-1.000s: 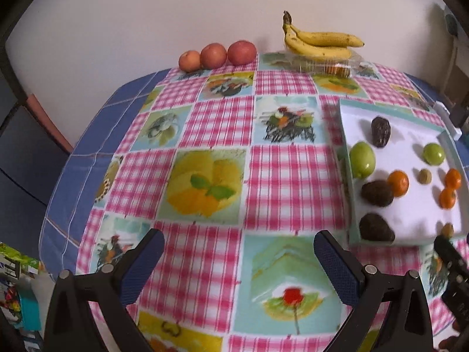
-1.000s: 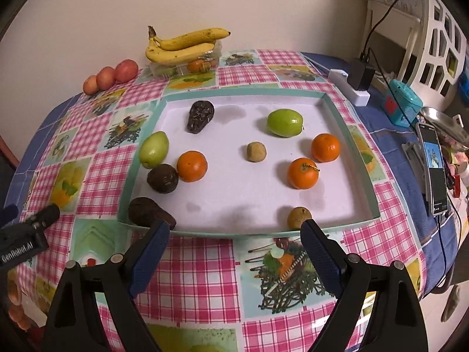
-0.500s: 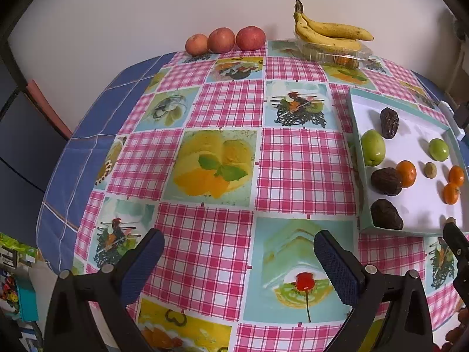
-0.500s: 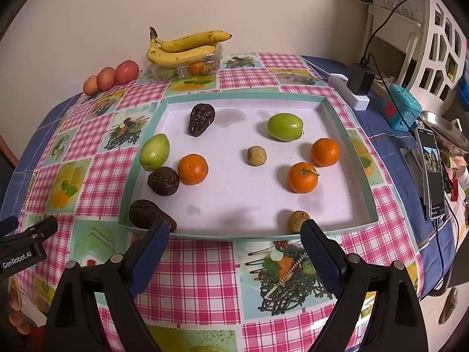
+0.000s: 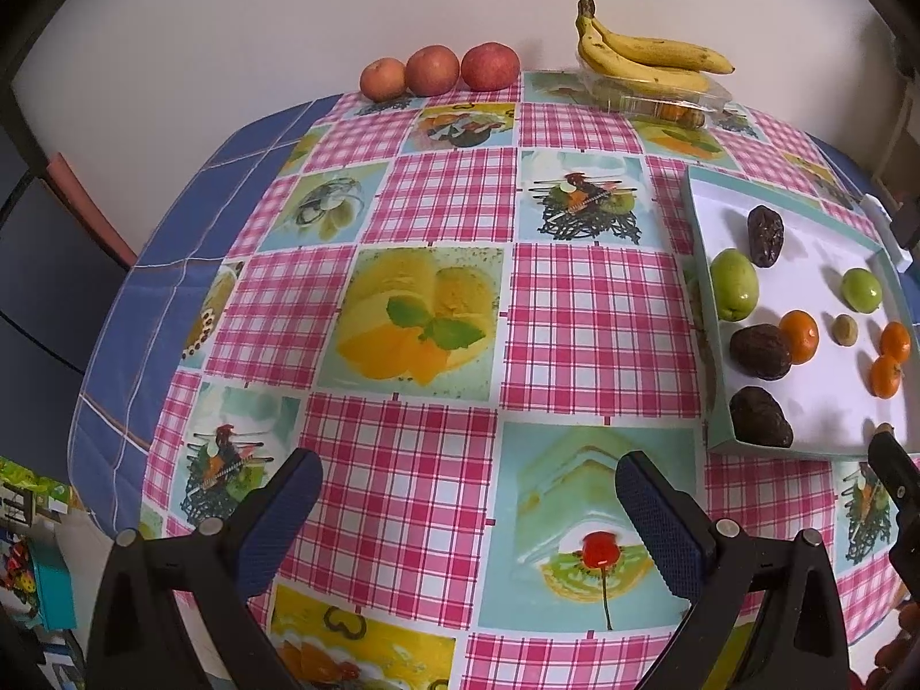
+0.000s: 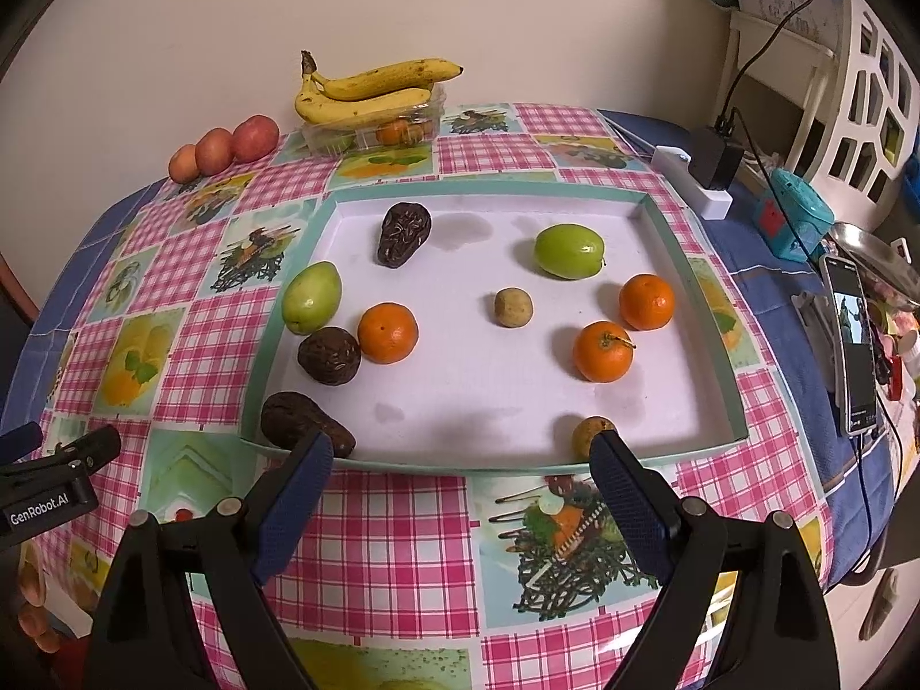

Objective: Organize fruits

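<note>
A shallow teal-rimmed tray (image 6: 684, 264) with a white floor holds scattered fruit: two green fruits (image 6: 569, 250), three oranges (image 6: 602, 351), three dark wrinkled fruits (image 6: 403, 233) and two small brown ones (image 6: 513, 307). My right gripper (image 6: 460, 454) hovers open just in front of the tray's near rim, holding nothing. My left gripper (image 5: 468, 486) stands open over the checked tablecloth, left of the tray (image 5: 698, 213), also with nothing in it. Bananas (image 5: 644, 54) lie on a clear box at the back, and three red apples (image 5: 440, 70) stand by the wall.
A phone (image 6: 854, 339), a teal gadget (image 6: 796, 218), a white power strip with a black charger (image 6: 710, 164) and cables lie right of the tray. A white chair (image 6: 862, 57) stands beyond. The table's blue edge drops off at left (image 5: 144, 264).
The left gripper has drawn back and shifted left, so the tray sits further right in its view. The right gripper barely moved. Both stayed open.
</note>
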A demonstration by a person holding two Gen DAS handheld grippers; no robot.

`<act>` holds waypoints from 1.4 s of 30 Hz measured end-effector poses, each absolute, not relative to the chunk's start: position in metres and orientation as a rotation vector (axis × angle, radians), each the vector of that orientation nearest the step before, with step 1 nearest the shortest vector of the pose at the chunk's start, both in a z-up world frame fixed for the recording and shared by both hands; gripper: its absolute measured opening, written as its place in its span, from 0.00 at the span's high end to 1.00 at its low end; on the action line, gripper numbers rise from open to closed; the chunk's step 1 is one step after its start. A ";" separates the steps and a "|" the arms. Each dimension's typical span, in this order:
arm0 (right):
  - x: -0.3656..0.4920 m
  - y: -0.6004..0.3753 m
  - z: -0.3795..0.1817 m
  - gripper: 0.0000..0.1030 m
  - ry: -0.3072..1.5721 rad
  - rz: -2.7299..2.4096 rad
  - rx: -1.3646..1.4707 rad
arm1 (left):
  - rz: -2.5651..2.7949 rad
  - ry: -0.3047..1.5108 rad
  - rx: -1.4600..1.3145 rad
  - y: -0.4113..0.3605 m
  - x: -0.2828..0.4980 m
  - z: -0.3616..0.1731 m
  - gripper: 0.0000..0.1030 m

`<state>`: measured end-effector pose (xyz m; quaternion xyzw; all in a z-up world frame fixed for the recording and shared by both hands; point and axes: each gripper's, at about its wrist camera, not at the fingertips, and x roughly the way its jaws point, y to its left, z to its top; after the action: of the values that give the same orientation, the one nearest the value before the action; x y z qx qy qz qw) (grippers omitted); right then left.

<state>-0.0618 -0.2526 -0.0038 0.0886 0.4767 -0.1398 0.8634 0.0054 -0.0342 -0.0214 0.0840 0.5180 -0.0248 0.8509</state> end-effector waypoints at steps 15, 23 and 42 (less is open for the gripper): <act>-0.060 -0.253 -0.009 0.11 1.029 -0.289 0.191 | -0.054 1.098 0.200 -0.037 0.005 -0.024 0.00; -0.060 -0.251 -0.009 0.11 1.032 -0.283 0.186 | -0.053 1.104 0.205 -0.039 0.005 -0.025 0.00; -0.059 -0.249 -0.008 0.11 1.034 -0.273 0.175 | -0.052 1.108 0.205 -0.038 0.005 -0.026 0.00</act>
<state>-0.0586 -0.2488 -0.0085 0.0831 0.4921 -0.1297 0.8568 0.0048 -0.0377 -0.0257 0.0970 0.5251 -0.0244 0.8451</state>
